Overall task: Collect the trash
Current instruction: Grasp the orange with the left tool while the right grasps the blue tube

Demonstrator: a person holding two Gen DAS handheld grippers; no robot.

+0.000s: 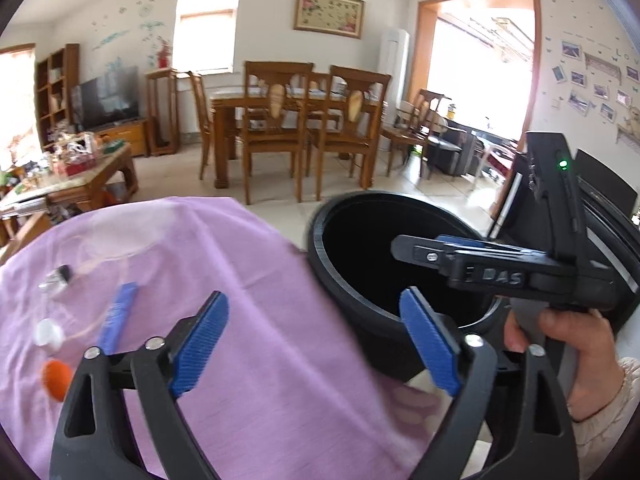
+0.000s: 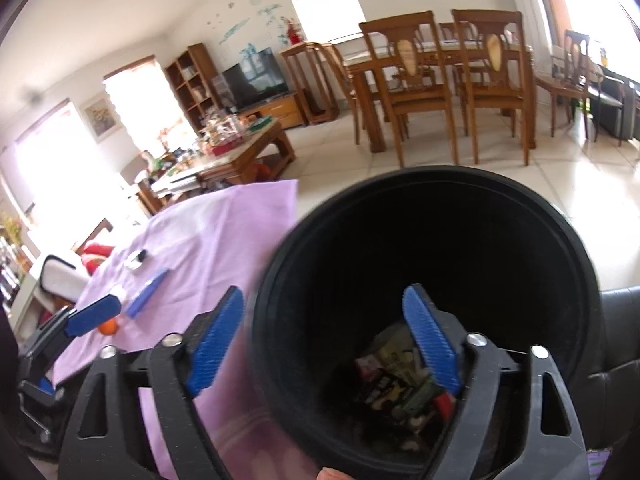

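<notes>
A black trash bin [image 1: 344,280] stands at the right edge of a table under a purple cloth [image 1: 256,320]. In the right wrist view, boxes and wrappers [image 2: 400,384] lie at the bottom of the bin [image 2: 440,208]. My right gripper [image 2: 324,344] hangs open and empty over the bin's near rim; from the left wrist it appears side-on as the right gripper [image 1: 424,245], held by a hand [image 1: 568,352]. My left gripper [image 1: 316,344] is open and empty above the cloth beside the bin. On the cloth lie a blue tube [image 1: 118,312], a white cap [image 1: 48,332], an orange ball [image 1: 58,378] and a small bottle [image 1: 58,278].
A clear plastic bag [image 1: 120,240] lies at the cloth's far side. Beyond it are a cluttered coffee table [image 1: 80,176], a dining table with wooden chairs [image 1: 296,120] and tiled floor. A dark leather seat [image 2: 616,340] is to the right of the bin.
</notes>
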